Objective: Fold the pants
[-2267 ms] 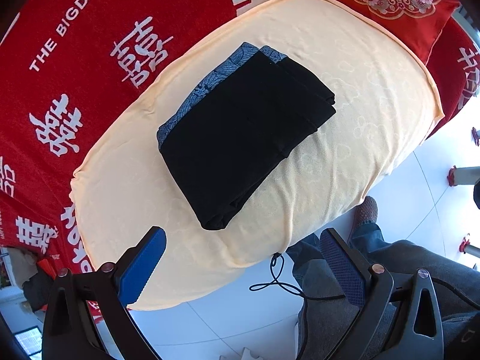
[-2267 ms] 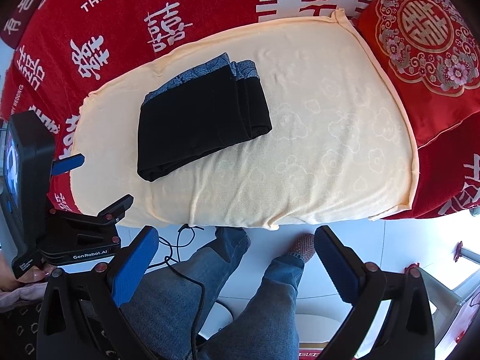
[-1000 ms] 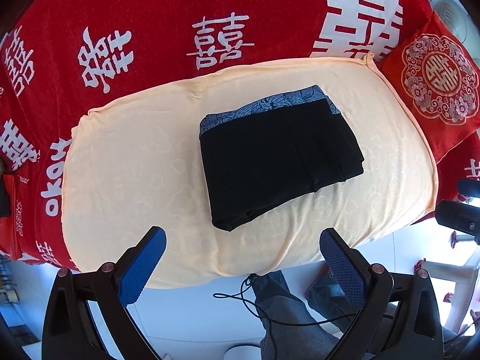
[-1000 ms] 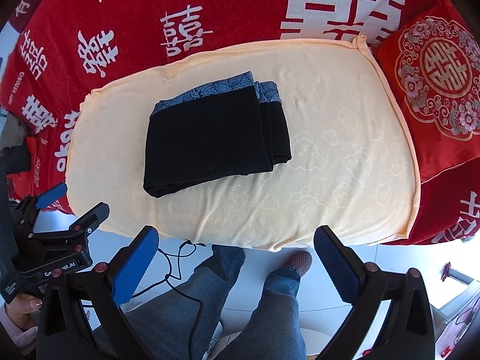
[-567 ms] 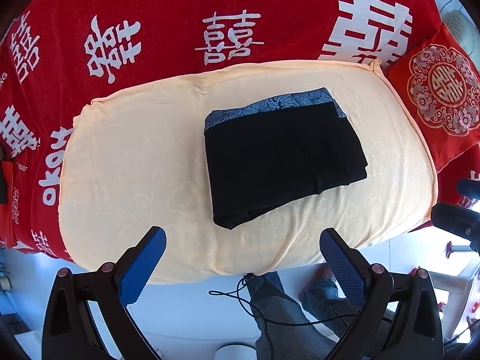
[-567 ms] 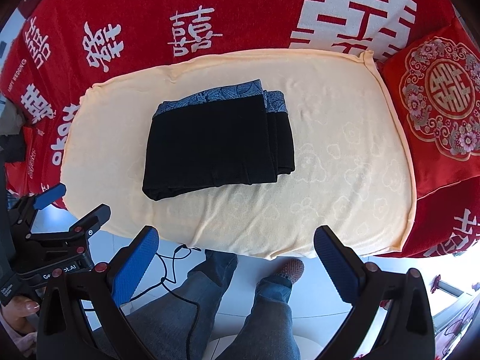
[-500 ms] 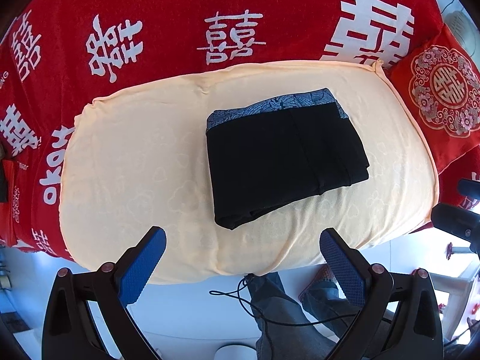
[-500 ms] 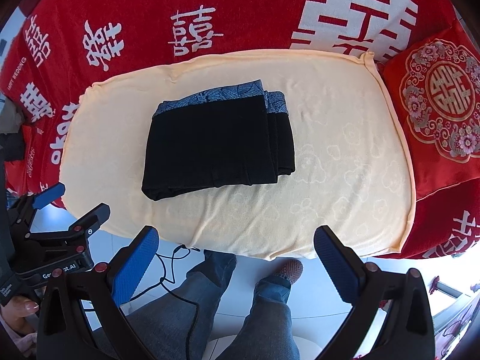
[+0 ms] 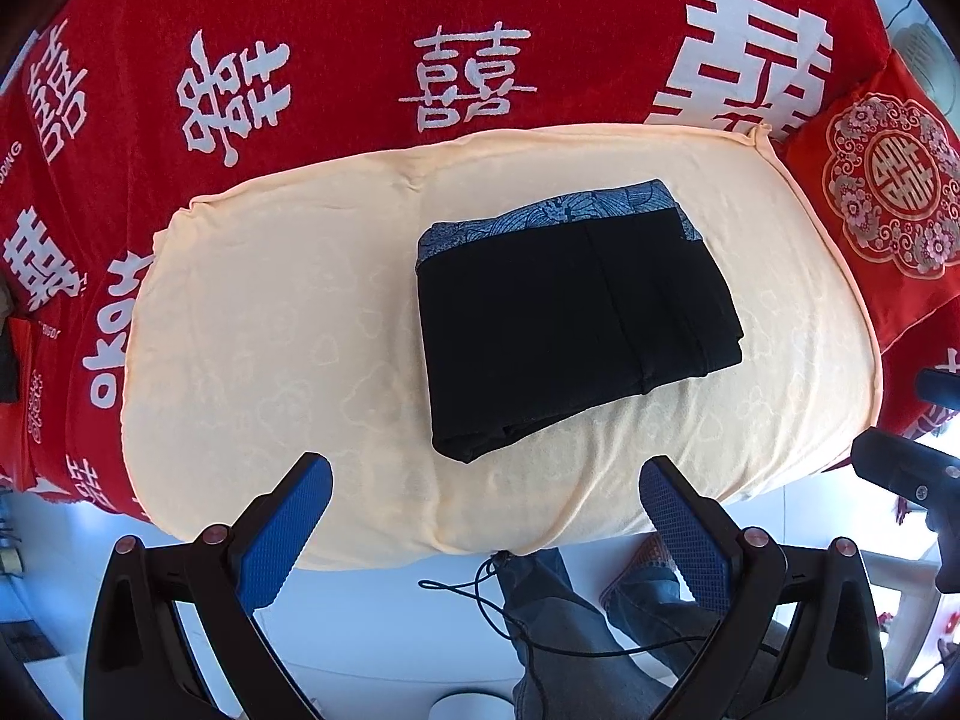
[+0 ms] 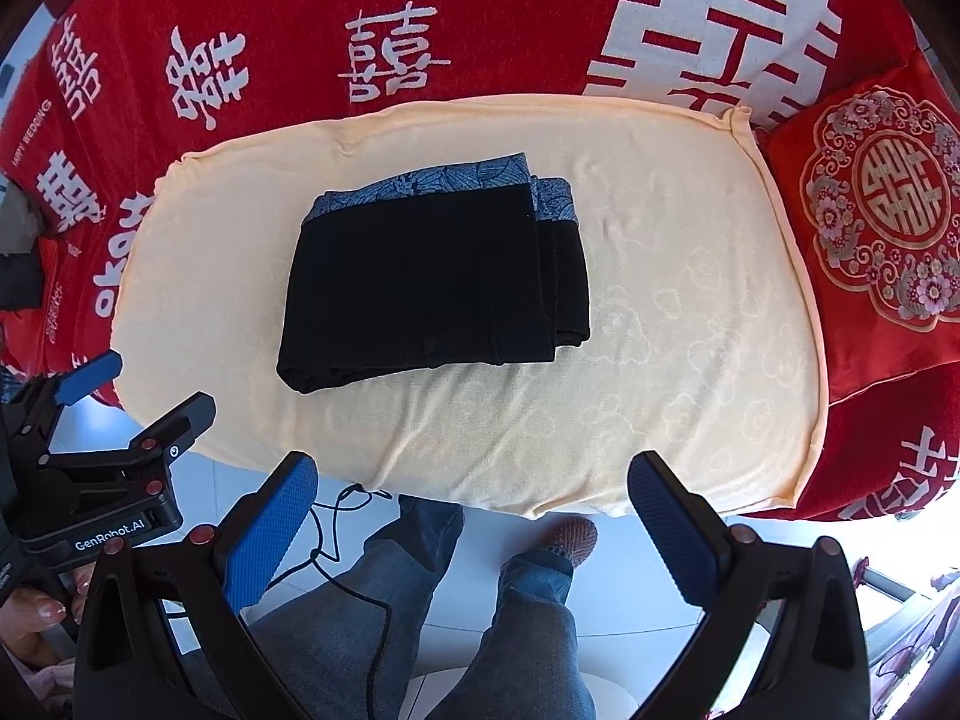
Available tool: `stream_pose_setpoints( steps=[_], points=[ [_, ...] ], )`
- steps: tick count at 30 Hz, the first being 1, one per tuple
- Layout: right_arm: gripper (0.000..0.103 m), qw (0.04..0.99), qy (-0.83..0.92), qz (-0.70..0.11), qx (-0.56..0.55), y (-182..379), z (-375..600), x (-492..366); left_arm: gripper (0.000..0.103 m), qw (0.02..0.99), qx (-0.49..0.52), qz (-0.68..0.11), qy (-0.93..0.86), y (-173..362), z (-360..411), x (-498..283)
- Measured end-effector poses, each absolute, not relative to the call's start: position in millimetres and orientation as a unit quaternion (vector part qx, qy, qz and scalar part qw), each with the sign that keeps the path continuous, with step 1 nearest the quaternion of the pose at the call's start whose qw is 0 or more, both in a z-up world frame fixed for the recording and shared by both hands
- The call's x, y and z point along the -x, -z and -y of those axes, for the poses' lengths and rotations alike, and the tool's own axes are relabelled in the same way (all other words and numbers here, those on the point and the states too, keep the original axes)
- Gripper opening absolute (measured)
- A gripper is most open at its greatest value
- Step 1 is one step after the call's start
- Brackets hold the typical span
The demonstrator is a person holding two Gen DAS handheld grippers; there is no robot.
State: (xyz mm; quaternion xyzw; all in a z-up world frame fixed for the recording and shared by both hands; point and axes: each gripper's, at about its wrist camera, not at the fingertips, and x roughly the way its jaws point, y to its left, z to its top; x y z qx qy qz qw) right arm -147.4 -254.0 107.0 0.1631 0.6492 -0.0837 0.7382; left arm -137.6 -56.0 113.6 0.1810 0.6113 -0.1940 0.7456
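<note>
1. We see a red blanket (image 9: 336, 18) with white characters across the whole back, and a red cushion (image 10: 870, 240) at its right end.
2. On it lies a cream towel (image 9: 270, 330), its near edge hanging over the front; this is what carries the work.
3. The pants (image 9: 570, 312) lie on the towel as a compact black rectangle, right of centre in the left wrist view and nearer the left end in the right wrist view. The blue patterned waistband (image 10: 432, 183) faces the towel's far edge, and stacked layers show along the right side.
4. Our left gripper (image 9: 486, 516) hangs off the towel's near edge, jaws spread wide, holding nothing. It also shows at the lower left of the right wrist view.
5. Our right gripper (image 10: 471, 507) hangs likewise above our legs, jaws wide apart and empty.
6. We judge the folding finished, or on its last check: the bundle looks squared and neither gripper touches it.
7. Next, if anything, we would only tidy the slightly stepped right edge, which calls for a light nudge without lifting the top layer.
</note>
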Motion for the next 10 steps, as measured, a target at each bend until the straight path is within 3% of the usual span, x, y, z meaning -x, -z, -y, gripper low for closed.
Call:
stream_pose_setpoints(
  steps=[10],
  points=[
    [0.103, 0.736, 0.095, -0.650, -0.164, -103.5, 256.3, 147.9, 0.103, 0.752, -0.170, -0.599, 0.214, -118.9, 58.0, 138.9]
  ],
)
